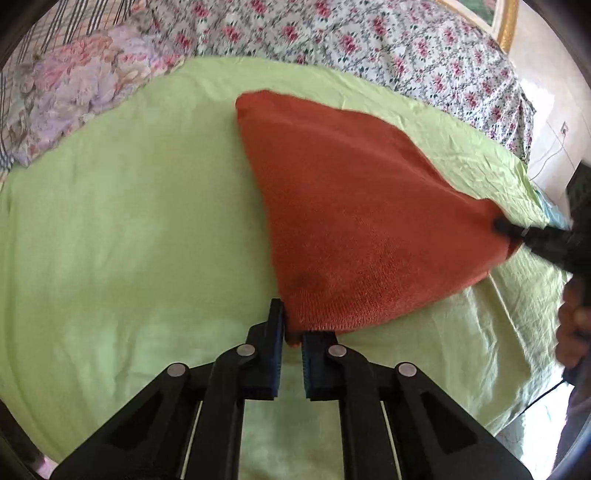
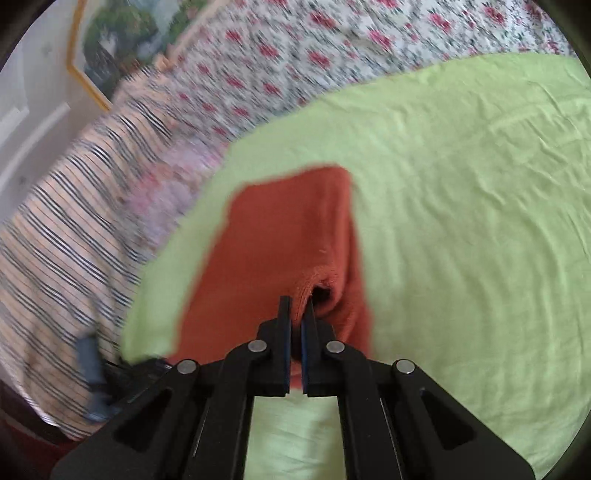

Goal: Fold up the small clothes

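The rust-orange knitted garment [image 1: 354,206] lies on the green sheet [image 1: 129,229] of the bed, toward the sheet's right-hand part as the left wrist view shows it, its far end pointing at the flowered bedding [image 1: 332,33] along the sheet's far edge. Both tools are clenched on it. The left tool [image 1: 293,325] pinches the near corner of the cloth between its blue pads, and the right tool [image 2: 297,306] grips a bunched hem at the other near corner; in the left view its black tip bites the garment's right-hand point.

The piece looks pulled taut between the two grips, so its near edge runs from one tool to the other, while its long axis stretches away from both toward the far edge of the sheet. Neither hand is clearly the nearer one; each holds its own corner. The coming fold probably depends on carrying both held corners forward along that long axis, toward the far end, keeping them level so the near edge lands square.
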`<state>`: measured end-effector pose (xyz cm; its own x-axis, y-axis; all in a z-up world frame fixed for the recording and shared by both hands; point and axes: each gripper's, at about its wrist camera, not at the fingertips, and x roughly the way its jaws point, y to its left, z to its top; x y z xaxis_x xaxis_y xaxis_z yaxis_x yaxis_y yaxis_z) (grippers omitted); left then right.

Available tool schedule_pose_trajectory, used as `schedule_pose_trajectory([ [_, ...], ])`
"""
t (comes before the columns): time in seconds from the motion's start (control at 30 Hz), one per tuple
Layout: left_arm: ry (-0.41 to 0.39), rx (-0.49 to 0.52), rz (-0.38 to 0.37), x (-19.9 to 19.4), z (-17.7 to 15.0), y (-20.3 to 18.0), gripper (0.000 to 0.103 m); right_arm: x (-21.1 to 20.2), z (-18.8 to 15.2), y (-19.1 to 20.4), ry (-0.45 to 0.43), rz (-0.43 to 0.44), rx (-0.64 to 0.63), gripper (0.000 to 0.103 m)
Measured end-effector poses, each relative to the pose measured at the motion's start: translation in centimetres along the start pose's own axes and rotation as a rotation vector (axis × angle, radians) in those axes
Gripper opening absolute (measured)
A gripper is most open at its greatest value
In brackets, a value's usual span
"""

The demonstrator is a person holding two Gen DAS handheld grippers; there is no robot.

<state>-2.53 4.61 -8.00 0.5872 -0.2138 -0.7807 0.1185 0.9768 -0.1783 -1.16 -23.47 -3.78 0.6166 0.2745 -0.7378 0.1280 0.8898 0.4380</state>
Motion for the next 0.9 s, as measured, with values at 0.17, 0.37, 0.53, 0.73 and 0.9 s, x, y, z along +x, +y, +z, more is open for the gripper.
schedule_pose_trajectory([
  [0.17,0.026,-0.032,-0.027,0.5,-0.6,0.5,0.006,2.9,-2.4,-2.0,0.085,-0.124,-0.014,0.004],
  [0.37,0.04,-0.019,-0.042,0.7,-0.9,0.3,0.006,2.7,-2.4,-3.0,0.09,-0.152,0.004,0.005],
  [0.53,0.044,0.051,-0.091,-1.8,-1.8,0.7,0.006,1.5,-2.4,-2.6,0.086,-0.16,0.045,0.005],
  [0.73,-0.038,0.067,-0.186,-4.5,0.4,1.1,0.006,-2.4,1.1,-0.8,-0.063,-0.135,0.053,0.009],
  [0.9,-0.054,0.059,-0.208,-3.1,2.9,0.2,0.007,0.4,4.5,0.9,-0.051,-0.077,-0.003,0.031],
])
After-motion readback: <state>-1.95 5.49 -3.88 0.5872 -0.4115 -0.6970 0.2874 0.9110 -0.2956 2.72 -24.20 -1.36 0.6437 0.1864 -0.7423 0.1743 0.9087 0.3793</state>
